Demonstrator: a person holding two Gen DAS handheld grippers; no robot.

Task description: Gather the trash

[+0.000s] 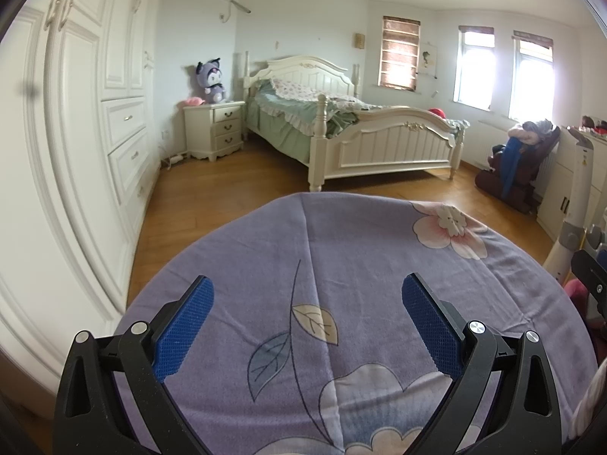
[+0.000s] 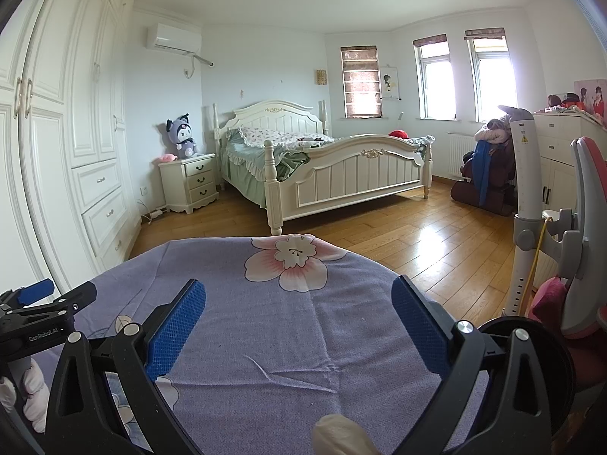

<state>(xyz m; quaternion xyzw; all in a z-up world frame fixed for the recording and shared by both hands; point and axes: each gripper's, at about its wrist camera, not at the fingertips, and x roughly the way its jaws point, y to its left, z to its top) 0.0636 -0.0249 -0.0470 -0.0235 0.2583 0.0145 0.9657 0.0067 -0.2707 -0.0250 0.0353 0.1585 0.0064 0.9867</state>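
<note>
Both grippers hover over a table covered by a purple floral cloth [image 1: 341, 265], also in the right wrist view [image 2: 288, 326]. My left gripper [image 1: 307, 288] is open and empty, blue pads wide apart. My right gripper [image 2: 297, 292] is open and empty too. The left gripper's body also shows in the right wrist view [image 2: 41, 314] at the far left. A pale rounded object [image 2: 337, 434] sits on the cloth at the bottom edge, between and below the right fingers; I cannot tell what it is. No other trash shows on the cloth.
A white bed [image 2: 322, 167], a nightstand [image 2: 189, 182] with a plush toy [image 2: 182, 134], and a white wardrobe [image 1: 76, 113] stand beyond the table on a wooden floor [image 2: 417, 235]. A pink-grey chair [image 2: 584, 227] and a dark round bin [image 2: 531, 360] stand at the right.
</note>
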